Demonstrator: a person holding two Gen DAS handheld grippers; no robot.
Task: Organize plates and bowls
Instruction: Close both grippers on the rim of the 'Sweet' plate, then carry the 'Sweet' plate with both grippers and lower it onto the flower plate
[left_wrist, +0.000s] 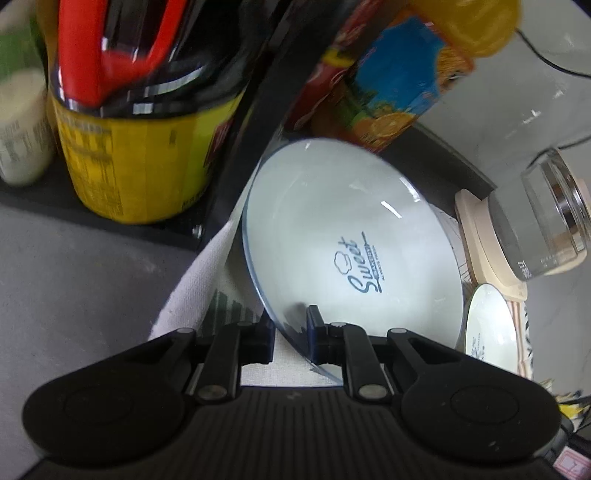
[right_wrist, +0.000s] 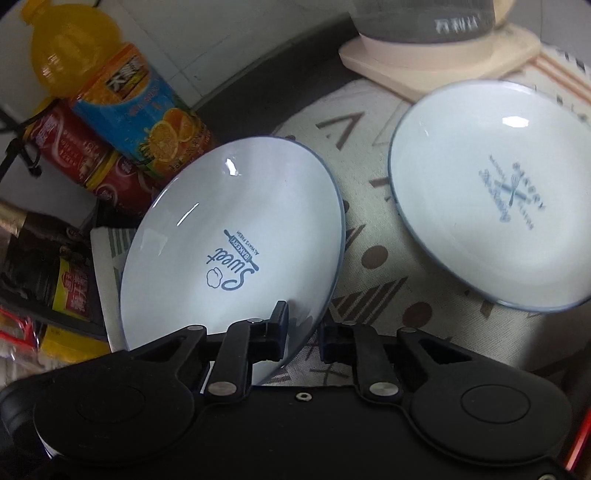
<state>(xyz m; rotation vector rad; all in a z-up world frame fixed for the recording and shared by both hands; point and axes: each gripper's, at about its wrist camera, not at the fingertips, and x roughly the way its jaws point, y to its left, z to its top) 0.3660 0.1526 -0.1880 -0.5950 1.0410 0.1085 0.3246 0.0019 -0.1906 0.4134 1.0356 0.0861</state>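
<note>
Both grippers are clamped on the same white glazed ceramic plate with a thin blue rim and a "Sweet Bakery" print (right_wrist: 236, 254). The left gripper (left_wrist: 291, 332) pinches the rim at its near edge, 1 pad on the plate's face and 1 behind it. The right gripper (right_wrist: 301, 325) bites the rim at the opposite side in the same way. The plate stands tilted up on edge over the patterned beige cloth (right_wrist: 373, 254), its face turned toward both cameras. Whether its lower edge touches the cloth I cannot tell.

A second white plate with a blue rim and a crossed-utensil print (right_wrist: 491, 195) lies just beside it on the cloth, apart from the first. An orange juice bottle with a blue label (right_wrist: 122, 96) and red cans (right_wrist: 81, 155) crowd the far side, and a glass kettle on a cream base (left_wrist: 546, 218) sits near the second plate.

I judge the plate stiff, fairly heavy for a rim pinch, brittle, and slick under the glaze. The rim is the only place thin enough for these jaws, so 2 opposed grips suit it. The risk is the plate slipping or pivoting between the pads, or clipping the second plate or the bottles when it is carried across.
</note>
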